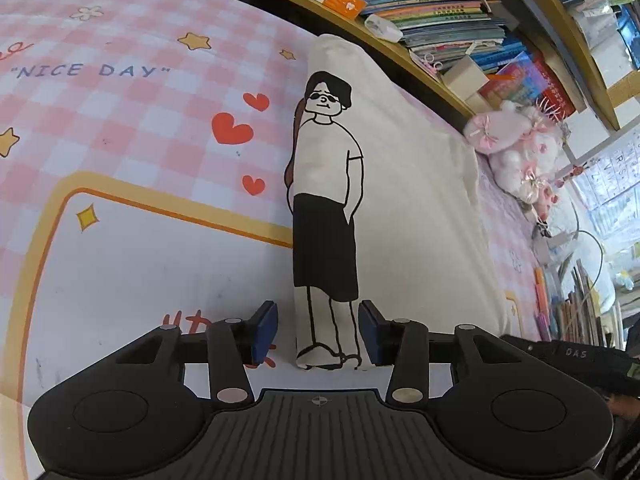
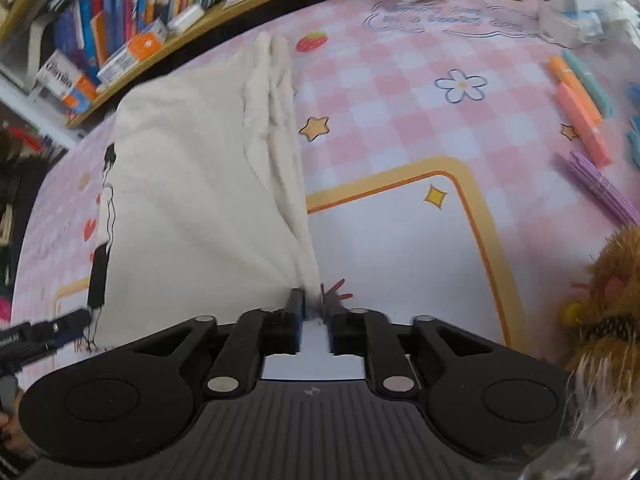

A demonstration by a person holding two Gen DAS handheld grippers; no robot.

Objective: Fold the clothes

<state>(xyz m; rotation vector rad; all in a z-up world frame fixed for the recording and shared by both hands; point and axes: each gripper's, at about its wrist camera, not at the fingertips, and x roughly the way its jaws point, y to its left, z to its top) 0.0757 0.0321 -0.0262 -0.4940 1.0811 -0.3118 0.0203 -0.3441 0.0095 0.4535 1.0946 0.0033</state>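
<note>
Left wrist view: left gripper (image 1: pixel 319 330) at bottom centre, jaws wide apart, blue pads (image 1: pixel 265 330) on either side of the near end of the shirt's folded edge, not clamping it. The cream shirt (image 1: pixel 408 184) runs from bottom centre up toward the top of the frame, lying on the pink checked tablecloth (image 1: pixel 120 112); its cartoon figure print (image 1: pixel 326 208) sits along the left edge of the fold. Bookshelf (image 1: pixel 420 8) curves across the upper right, pink plush toys (image 1: pixel 516 148) at mid right. Part of the right gripper (image 1: pixel 580 360) shows at lower right. Right wrist view: right gripper (image 2: pixel 314 312) at bottom centre, jaws narrow, pinching the bunched corner of the shirt (image 2: pixel 192 200), with cloth drawn into creases fanning up from the pads. Shirt fills the centre left of the frame, thick folded edge running up toward the top centre. Coloured pens (image 2: pixel 580 112) lie at the right on the tablecloth (image 2: pixel 400 100), brown furry toy (image 2: pixel 612 320) at the lower right edge, the left gripper's tip (image 2: pixel 60 332) at lower left beside the shirt.
</note>
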